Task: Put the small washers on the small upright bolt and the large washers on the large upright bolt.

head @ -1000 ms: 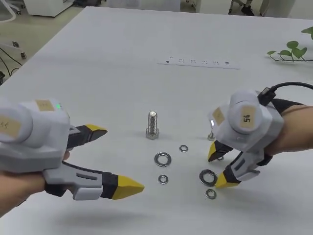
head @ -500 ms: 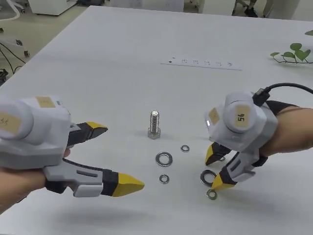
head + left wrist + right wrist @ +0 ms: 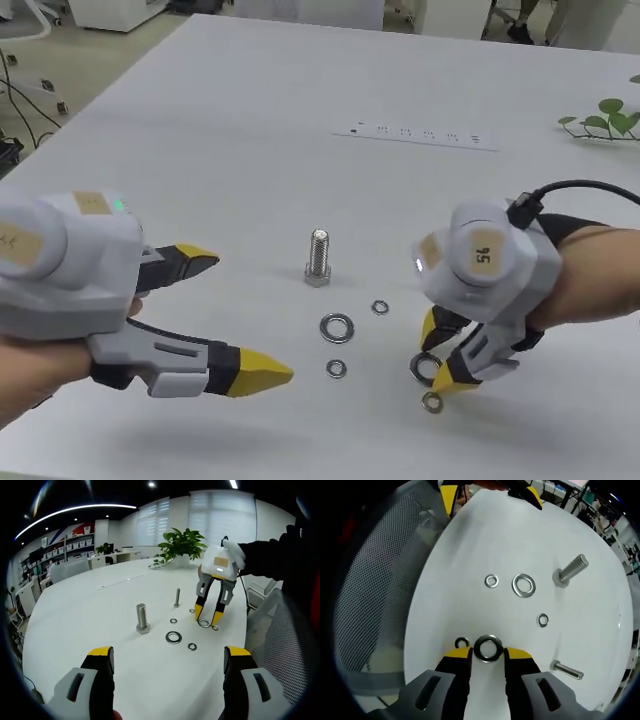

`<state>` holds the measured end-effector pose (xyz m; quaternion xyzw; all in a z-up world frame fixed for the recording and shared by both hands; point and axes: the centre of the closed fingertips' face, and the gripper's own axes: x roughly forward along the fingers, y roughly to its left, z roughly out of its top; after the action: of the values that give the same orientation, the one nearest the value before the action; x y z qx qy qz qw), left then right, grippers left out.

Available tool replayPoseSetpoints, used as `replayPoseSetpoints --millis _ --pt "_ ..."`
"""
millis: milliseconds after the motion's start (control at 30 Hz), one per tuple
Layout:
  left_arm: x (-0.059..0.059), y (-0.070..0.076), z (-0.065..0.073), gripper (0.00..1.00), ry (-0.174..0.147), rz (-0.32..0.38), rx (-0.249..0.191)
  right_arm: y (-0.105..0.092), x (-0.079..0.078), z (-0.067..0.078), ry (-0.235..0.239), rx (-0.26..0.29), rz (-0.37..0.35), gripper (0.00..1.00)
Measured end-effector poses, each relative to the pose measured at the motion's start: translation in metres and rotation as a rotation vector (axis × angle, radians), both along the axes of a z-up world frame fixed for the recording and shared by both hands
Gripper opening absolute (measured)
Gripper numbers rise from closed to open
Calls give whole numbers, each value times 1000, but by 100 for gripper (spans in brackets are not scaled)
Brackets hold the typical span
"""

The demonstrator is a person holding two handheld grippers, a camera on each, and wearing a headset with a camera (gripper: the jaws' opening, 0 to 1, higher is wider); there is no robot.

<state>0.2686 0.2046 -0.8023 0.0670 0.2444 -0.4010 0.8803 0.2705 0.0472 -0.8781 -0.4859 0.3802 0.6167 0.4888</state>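
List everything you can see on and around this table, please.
Table: one, white, under everything.
Large bolt: one, silver, upright mid-table.
Small bolt: one, silver, upright near the right gripper.
Large washers: two, silver; one before the large bolt, one between the right jaws.
Small washers: three, silver, flat among the large ones.
Power strip: one, white, far side.
Plant: one, green, far right.
Mesh chair back: one, grey, beside the table.
Left gripper: grey, yellow-tipped, jaws wide open.
Right gripper: same colours, jaws flanking a large washer.
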Motion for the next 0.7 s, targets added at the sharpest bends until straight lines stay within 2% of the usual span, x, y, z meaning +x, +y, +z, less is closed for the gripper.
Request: replayPoseSetpoints --millis 133,300,700 --pt "0 0 1 91 -3 -1 3 0 0 -2 -9 -43 -1 27" --pt "0 0 2 91 -9 4 2 0 3 -2 -13 -70 -21 26" --pt "1 0 3 90 -16 6 10 -1 4 -3 -20 -84 -51 24"
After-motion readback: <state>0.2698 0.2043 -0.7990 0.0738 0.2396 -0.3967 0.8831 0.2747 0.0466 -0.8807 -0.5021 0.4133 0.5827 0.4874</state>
